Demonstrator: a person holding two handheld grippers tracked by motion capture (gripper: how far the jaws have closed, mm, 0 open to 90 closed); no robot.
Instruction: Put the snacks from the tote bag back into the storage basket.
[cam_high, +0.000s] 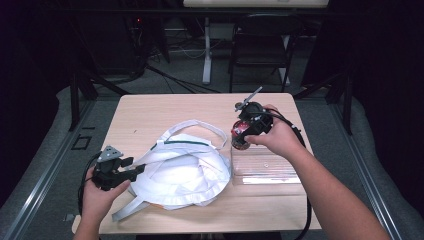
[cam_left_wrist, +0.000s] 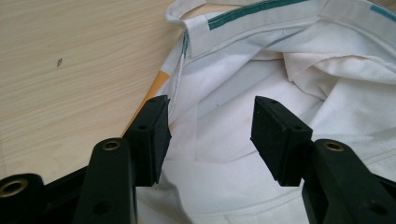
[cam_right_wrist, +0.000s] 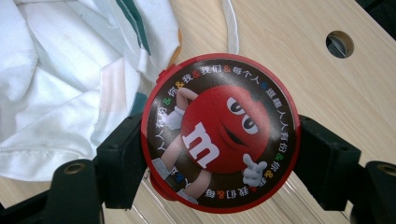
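Note:
A white cloth bag (cam_high: 182, 170) with green trim lies crumpled in the middle of the table, its straps spread out. My left gripper (cam_high: 131, 167) is open at the bag's left edge; in the left gripper view its jaws straddle the bag's white fabric (cam_left_wrist: 224, 126) without closing. My right gripper (cam_high: 241, 134) is shut on a round red tin (cam_high: 240, 134) and holds it above the table, just right of the bag. In the right gripper view the tin's lid (cam_right_wrist: 219, 133) shows a red candy character, with a jaw pressed on each side.
A clear plastic tray (cam_high: 262, 167) lies on the table under my right hand. The wooden table (cam_high: 150, 112) has a round cable hole (cam_right_wrist: 339, 44). A black chair (cam_high: 262, 47) and a white desk leg (cam_high: 206, 50) stand beyond the far edge.

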